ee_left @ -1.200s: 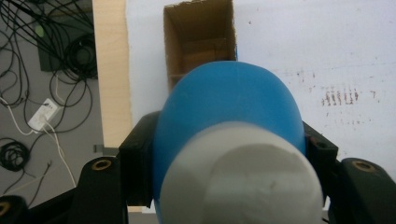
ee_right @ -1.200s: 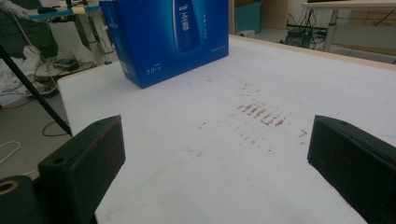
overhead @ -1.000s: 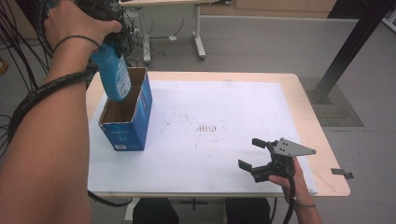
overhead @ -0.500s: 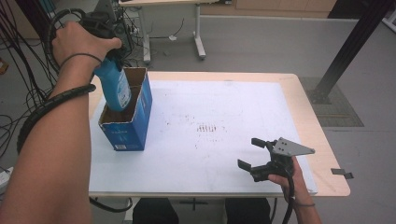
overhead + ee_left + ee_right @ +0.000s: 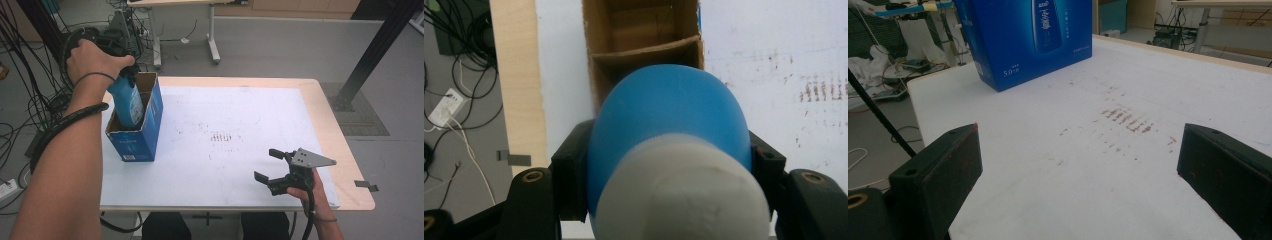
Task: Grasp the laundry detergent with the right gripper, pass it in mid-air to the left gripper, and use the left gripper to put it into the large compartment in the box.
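Grey floor with loose cables at the far left, and a table (image 5: 320, 100) with a pale wood rim under a white, faintly stained sheet. Near the table's left edge stood an open blue box (image 5: 134, 127), cardboard-brown inside, split by a divider into compartments. Held above and partly inside its near compartment: a blue bottle (image 5: 126, 100) with a white cap, upright or nearly so. Left gripper (image 5: 669, 165) clamped on the bottle's shoulder, one jaw on each side, cap toward the camera. Right gripper (image 5: 277, 167) parked at the near right of the table, jaws spread wide with nothing between them, well apart from the box.

Judged as the lowering step, with the bottle part way in. Best done by keeping the bottle straight, centred between the divider and the near wall, and sinking slowly until the base seats. Bottom of the compartment hidden, so possibly not yet touching. Worth holding the grip firm until then, releasing only afterwards, since a tilted bottle could catch the cardboard and tip the light box.
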### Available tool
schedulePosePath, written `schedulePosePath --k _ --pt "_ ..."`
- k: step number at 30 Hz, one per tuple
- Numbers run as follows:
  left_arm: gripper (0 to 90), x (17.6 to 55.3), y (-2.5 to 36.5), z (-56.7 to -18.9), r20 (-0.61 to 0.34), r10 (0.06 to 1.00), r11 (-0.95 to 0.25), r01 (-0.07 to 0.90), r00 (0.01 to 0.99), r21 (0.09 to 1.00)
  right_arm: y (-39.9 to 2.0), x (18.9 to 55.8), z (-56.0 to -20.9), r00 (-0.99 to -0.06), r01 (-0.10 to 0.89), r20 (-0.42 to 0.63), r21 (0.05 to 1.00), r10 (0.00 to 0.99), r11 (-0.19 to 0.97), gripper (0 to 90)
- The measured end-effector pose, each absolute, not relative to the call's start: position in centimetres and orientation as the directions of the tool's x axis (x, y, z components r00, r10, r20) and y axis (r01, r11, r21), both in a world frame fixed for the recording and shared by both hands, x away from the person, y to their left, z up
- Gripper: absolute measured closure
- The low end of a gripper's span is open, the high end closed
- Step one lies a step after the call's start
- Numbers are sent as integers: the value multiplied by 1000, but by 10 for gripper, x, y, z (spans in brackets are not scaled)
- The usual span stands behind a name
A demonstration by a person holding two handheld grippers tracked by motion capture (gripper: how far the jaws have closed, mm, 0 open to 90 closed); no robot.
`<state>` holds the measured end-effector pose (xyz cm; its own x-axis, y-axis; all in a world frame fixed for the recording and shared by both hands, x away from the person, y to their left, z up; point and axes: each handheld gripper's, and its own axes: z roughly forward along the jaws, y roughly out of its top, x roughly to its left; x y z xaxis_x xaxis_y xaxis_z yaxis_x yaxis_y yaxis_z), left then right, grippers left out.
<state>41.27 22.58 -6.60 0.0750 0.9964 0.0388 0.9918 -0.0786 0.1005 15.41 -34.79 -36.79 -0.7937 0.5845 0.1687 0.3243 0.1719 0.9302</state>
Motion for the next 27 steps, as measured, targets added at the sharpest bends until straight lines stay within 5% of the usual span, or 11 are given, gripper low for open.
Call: schedulePosePath --k 27 --pt "377 417 237 -138 18 998 -60 996 59 70 -349 156 -367 -787 353 176 915 592 196 39"
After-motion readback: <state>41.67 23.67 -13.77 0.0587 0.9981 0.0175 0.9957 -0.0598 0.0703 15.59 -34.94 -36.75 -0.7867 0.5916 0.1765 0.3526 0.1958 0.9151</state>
